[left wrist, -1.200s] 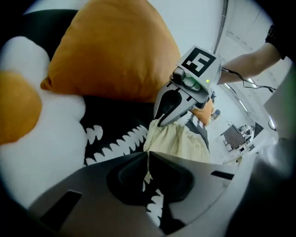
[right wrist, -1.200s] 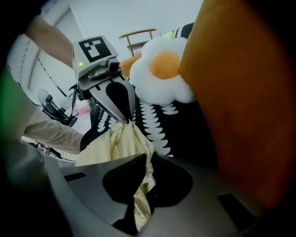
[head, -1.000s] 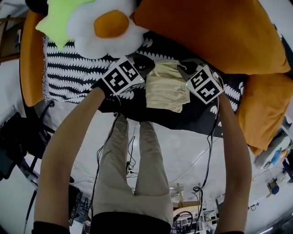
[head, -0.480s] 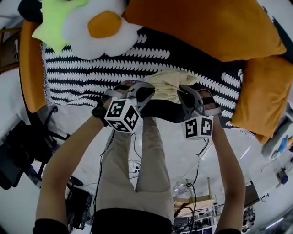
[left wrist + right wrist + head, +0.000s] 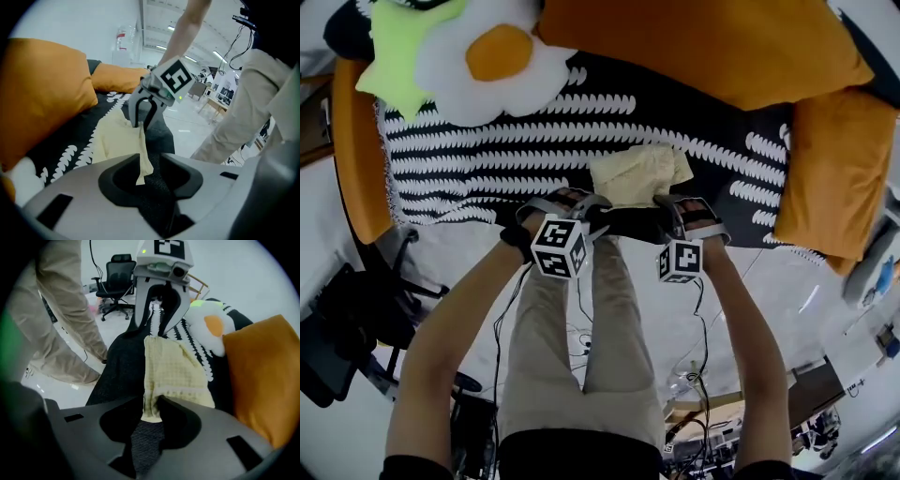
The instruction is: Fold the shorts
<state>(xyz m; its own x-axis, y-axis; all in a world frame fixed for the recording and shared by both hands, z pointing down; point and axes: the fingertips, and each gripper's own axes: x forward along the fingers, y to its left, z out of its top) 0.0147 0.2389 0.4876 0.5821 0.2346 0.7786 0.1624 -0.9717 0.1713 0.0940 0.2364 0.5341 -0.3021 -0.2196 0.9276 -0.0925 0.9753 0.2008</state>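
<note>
The pale yellow shorts (image 5: pixel 637 173) lie folded on the black blanket with white marks (image 5: pixel 487 155), near its front edge. My left gripper (image 5: pixel 572 200) stands at the shorts' near left corner. Its jaws are opening, and a strip of the cloth (image 5: pixel 143 154) hangs loose between them with room on both sides. My right gripper (image 5: pixel 681 202) is at the near right corner. Its jaws are opening too, with the hem (image 5: pixel 151 408) still pinched at their tips. Each gripper view shows the other gripper across the shorts: the right gripper (image 5: pixel 142 121) and the left gripper (image 5: pixel 158 319).
Big orange cushions (image 5: pixel 703 47) lie behind and to the right of the blanket. A fried-egg plush (image 5: pixel 492 56) and a green star plush (image 5: pixel 394 52) sit at the back left. The person's legs (image 5: pixel 581 347) and floor cables (image 5: pixel 703 319) are below. An office chair (image 5: pixel 117 268) stands farther off.
Both grippers came from the shorts' far edge toward the person, bringing the cloth over itself. The shorts now lie as a smaller, flatter fold, and the grippers sit at the near edge.
</note>
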